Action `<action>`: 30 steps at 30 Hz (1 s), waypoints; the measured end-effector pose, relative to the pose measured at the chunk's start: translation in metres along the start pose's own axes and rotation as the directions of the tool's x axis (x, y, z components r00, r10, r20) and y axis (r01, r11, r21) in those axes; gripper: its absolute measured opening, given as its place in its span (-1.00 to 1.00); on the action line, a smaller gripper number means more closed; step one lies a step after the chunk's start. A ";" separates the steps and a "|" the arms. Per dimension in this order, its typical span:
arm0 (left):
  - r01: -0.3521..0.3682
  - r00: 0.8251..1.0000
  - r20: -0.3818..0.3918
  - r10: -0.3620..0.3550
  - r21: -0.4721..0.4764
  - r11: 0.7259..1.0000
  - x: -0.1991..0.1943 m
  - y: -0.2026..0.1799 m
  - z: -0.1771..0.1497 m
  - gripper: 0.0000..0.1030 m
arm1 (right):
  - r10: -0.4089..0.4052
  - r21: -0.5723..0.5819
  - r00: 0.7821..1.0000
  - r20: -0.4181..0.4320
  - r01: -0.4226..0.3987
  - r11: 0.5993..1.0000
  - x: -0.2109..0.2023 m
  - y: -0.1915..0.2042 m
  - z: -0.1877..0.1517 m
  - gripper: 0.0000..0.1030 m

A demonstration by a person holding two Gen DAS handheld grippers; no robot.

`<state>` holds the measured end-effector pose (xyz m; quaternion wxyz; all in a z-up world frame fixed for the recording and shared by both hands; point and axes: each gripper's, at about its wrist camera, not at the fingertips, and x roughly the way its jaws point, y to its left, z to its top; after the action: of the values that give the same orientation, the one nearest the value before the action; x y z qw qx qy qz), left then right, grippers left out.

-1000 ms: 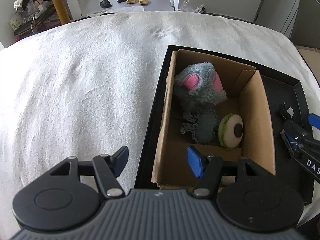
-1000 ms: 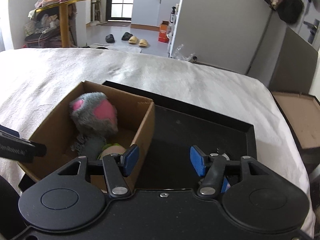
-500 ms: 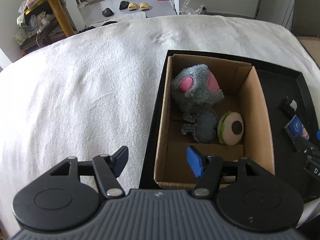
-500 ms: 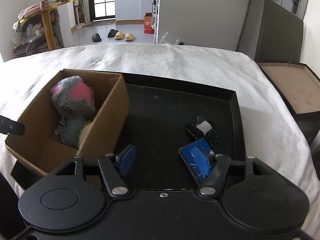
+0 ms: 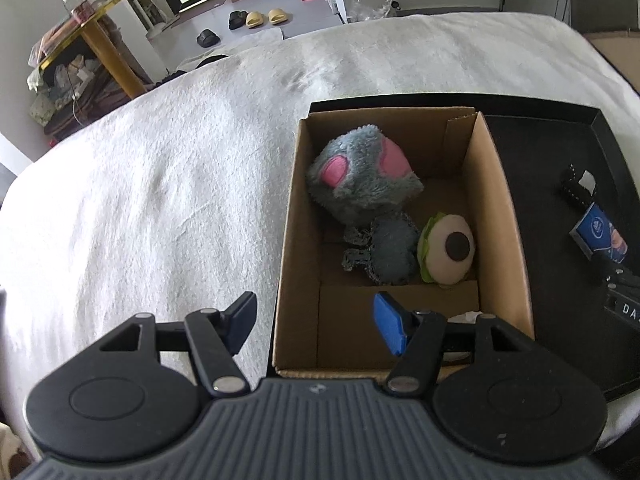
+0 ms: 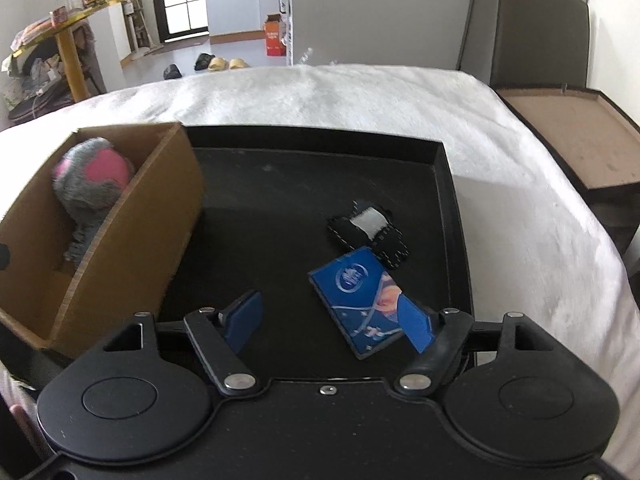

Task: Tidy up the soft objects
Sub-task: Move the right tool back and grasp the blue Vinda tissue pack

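from here my left tongs [image 5: 316, 322] hang apart with nothing between them over the near wall of the box [image 5: 496, 216], and their body hides that wall's lower edge. inside i see the grey plush [image 5: 360, 184], a smaller grey one [image 5: 390, 250] and a round eye toy [image 5: 450, 248]; something pale behind the right finger i can't make out. the right view shows only the grey plush [image 6: 90, 186], the box wall covering the rest. my right tongs [image 6: 334, 322] are also apart and empty, low over the tray [image 6: 444, 184], with the blue packet [image 6: 356, 288] between the fingers and partly behind the right one. the black patch [image 6: 370, 228] lies just beyond, cut off at the left view's edge.
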<state>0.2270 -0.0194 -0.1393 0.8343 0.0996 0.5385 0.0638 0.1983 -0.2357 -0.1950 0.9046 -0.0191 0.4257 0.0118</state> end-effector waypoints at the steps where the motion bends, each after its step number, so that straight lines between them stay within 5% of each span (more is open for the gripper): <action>1: -0.007 1.000 -0.001 0.007 0.005 1.000 0.000 -0.003 0.002 0.23 | -0.008 0.003 1.000 -0.005 0.008 1.000 0.003 -0.003 -0.001 0.47; 6: -0.042 0.999 0.001 0.042 0.026 0.999 -0.002 -0.013 0.009 0.23 | -0.016 0.022 1.000 -0.022 0.016 1.000 0.020 -0.017 -0.004 0.62; 27: -0.114 0.992 -0.040 0.118 0.084 0.990 0.009 -0.046 0.024 0.23 | 0.049 -0.021 0.998 -0.048 -0.050 0.999 0.061 -0.033 -0.007 0.63; 30: -0.118 0.992 -0.035 0.122 0.089 0.989 0.009 -0.048 0.025 0.23 | 0.060 -0.058 0.998 -0.031 -0.062 0.996 0.057 -0.028 -0.007 0.21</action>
<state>0.2535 -0.0668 -0.1482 0.8128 0.1665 0.5504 0.0926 0.2307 -0.2638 -0.2430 0.8964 -0.0330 0.4389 0.0516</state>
